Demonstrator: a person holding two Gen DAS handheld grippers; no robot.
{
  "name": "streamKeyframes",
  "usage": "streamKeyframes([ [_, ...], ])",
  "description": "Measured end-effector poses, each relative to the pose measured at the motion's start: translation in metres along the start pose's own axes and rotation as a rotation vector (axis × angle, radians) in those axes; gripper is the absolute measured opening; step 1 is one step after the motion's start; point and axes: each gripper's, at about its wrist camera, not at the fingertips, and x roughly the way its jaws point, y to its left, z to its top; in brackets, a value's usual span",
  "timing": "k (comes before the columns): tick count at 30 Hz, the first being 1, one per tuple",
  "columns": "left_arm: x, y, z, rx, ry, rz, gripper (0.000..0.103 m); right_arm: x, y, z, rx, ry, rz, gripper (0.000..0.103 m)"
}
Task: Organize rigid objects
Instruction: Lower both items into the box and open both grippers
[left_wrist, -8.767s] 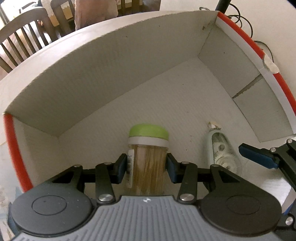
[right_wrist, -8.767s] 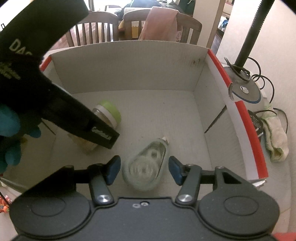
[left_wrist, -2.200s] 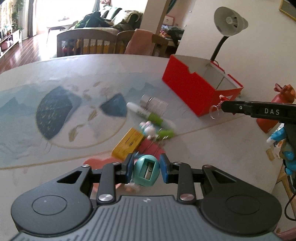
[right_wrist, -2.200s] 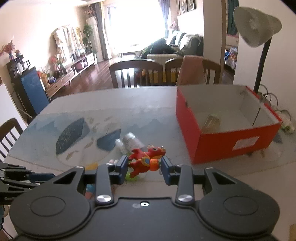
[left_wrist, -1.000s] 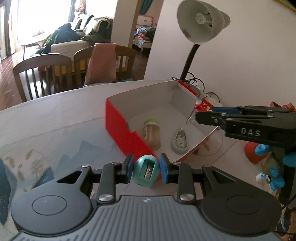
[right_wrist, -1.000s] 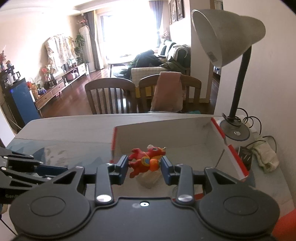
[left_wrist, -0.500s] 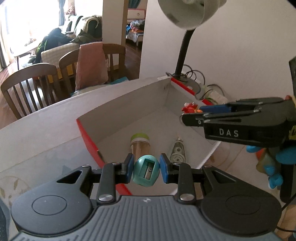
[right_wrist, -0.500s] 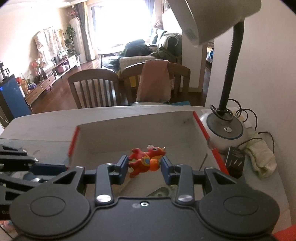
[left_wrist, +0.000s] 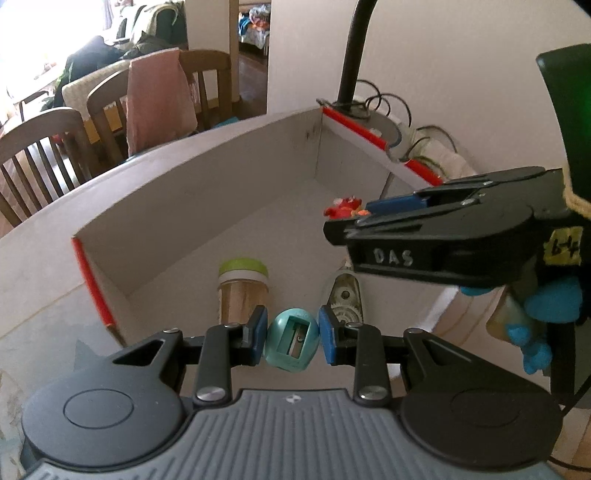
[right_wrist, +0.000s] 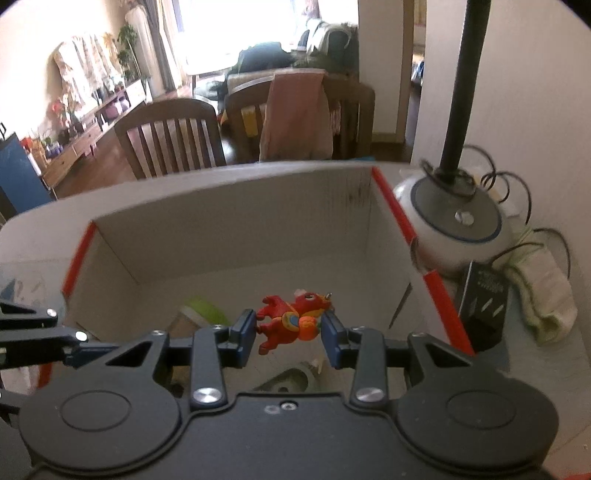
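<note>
Sharpener (left_wrist: 292, 343): teal, clamped between the blue pads of the left gripper (left_wrist: 291, 338), lower centre of the left wrist view, slot facing the camera; pinched by its sides (probably so it drops flat on release).
Dragon toy (right_wrist: 293, 321): red and orange, squeezed in the right gripper (right_wrist: 290, 332), centre of the right wrist view; held across the body, legs and head free.
Box (right_wrist: 236, 225): red outside, grey inside, filling mid-frame in both views; open top, so both loads hang above its floor.
Jar (left_wrist: 243, 291): green lid, lying on the box floor, just above the sharpener.
Tape dispenser (left_wrist: 345, 295): on the floor right of the jar.
Next: release over bare floor, judged the likely step.
</note>
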Motion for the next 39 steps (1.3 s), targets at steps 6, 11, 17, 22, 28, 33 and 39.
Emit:
streamKeyframes([
  [6, 0.024, -0.002, 0.008, 0.006, 0.048, 0.007, 0.03, 0.022, 0.001, -0.004, -0.029, 0.069, -0.016, 0.037],
  [11, 0.042, -0.002, 0.011, -0.01, 0.094, -0.002, 0.03, 0.03, 0.001, -0.004, -0.033, 0.107, -0.014, 0.037],
  [17, 0.054, -0.004, 0.01, 0.002, 0.147, 0.003, 0.03, 0.035, 0.0, -0.006, -0.029, 0.147, -0.007, 0.037],
  [22, 0.063, -0.001, 0.011, -0.016, 0.205, -0.003, 0.03, 0.036, -0.001, -0.005, -0.029, 0.166, -0.001, 0.037],
  [28, 0.067, -0.003, 0.012, -0.011, 0.244, -0.004, 0.029, 0.033, -0.002, -0.005, -0.023, 0.172, -0.004, 0.038],
  [33, 0.061, -0.005, 0.012, -0.006, 0.232, 0.004, 0.03, 0.027, -0.002, -0.004, -0.007, 0.155, -0.006, 0.039],
  [39, 0.05, 0.001, 0.005, -0.05, 0.209, 0.002, 0.03, 0.017, -0.002, -0.004, 0.014, 0.133, 0.01, 0.039],
])
